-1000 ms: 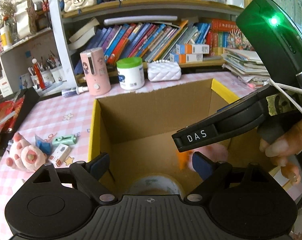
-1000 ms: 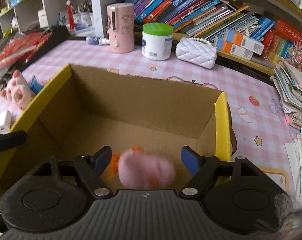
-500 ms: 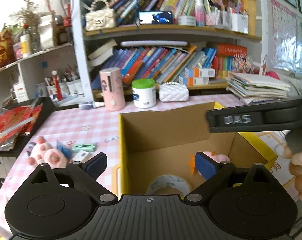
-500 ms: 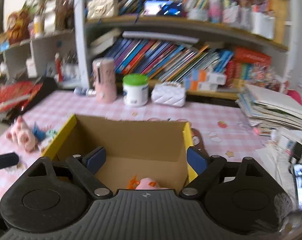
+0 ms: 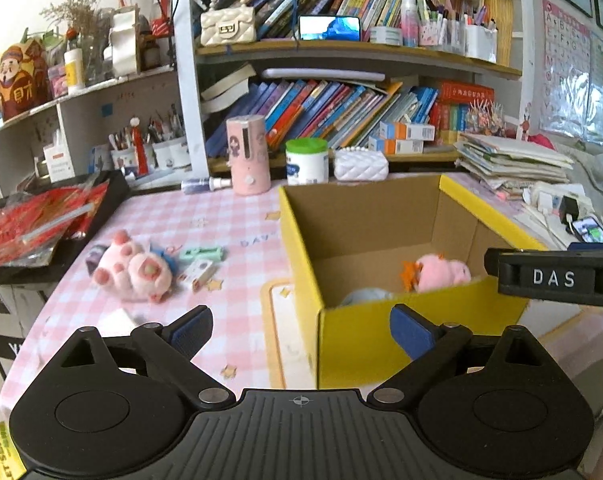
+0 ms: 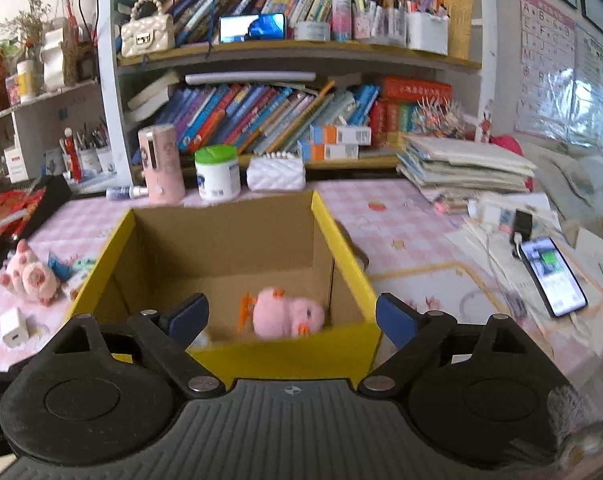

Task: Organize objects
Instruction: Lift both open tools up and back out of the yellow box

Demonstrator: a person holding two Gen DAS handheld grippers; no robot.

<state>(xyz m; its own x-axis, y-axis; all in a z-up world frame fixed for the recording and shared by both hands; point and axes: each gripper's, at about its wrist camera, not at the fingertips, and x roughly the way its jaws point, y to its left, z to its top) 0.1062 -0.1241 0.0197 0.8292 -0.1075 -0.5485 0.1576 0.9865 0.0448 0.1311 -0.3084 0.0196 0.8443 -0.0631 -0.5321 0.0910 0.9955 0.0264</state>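
Pink-checked tablecloth [image 5: 229,220] under crowded bookshelves. Left gripper [image 5: 301,330]: blue pads spread wide, empty, tilted down before the yellow-sided cardboard box [image 5: 381,344]. Right gripper [image 6: 291,314]: jaws just been opening, nothing between them, angled down at the box's near wall. Pink plush chick with orange feet [image 6: 285,314] lies inside the box; pink plush pig [image 5: 131,272] lies on the cloth, left of it.

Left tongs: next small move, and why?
Probably swing the left tongs left and down toward the pink plush pig on the tablecloth. They stand open and empty, the pink chick already lies in the yellow box, and the pig is the nearest large item outside it.
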